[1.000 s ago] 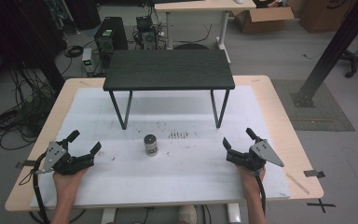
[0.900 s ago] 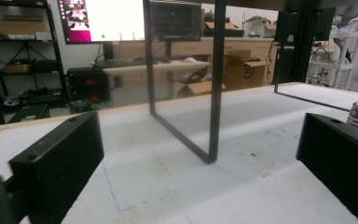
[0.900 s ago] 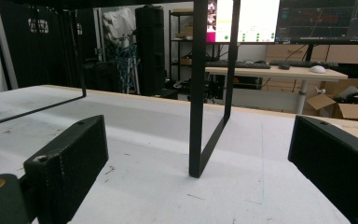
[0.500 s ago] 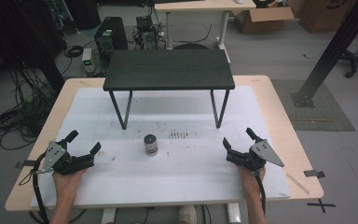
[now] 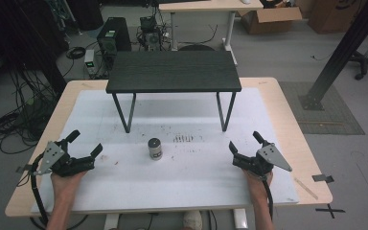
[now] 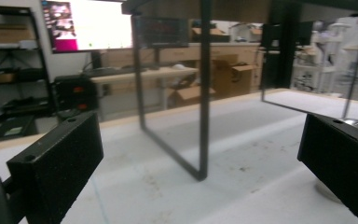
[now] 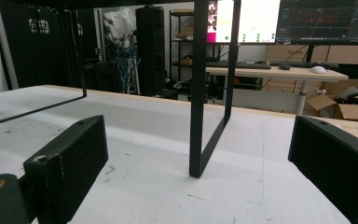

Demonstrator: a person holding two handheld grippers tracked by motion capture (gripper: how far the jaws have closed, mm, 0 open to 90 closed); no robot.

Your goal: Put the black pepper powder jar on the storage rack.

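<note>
A small dark can point(image 5: 155, 149) with a light lid stands upright on the white mat point(image 5: 191, 170), in front of a low black stand point(image 5: 172, 71) on thin metal legs. My left gripper point(image 5: 87, 142) rests open near the mat's left edge, well left of the can, with nothing between its jaws. My right gripper point(image 5: 243, 140) sits open at the right, about as far from the can. In the left gripper view, the open left gripper point(image 6: 200, 154) frames a stand leg point(image 6: 204, 93), and the can point(image 6: 327, 192) peeks from behind the right jaw. In the right gripper view, the open right gripper point(image 7: 200, 144) frames another leg point(image 7: 198, 93).
A row of small dark marks point(image 5: 183, 139) lies on the mat right of the can. The wooden table point(image 5: 292, 120) borders the mat. Beyond it are a computer tower point(image 5: 111, 36), cables, a desk and cardboard boxes point(image 5: 268, 19). A black post point(image 5: 340, 52) rises at right.
</note>
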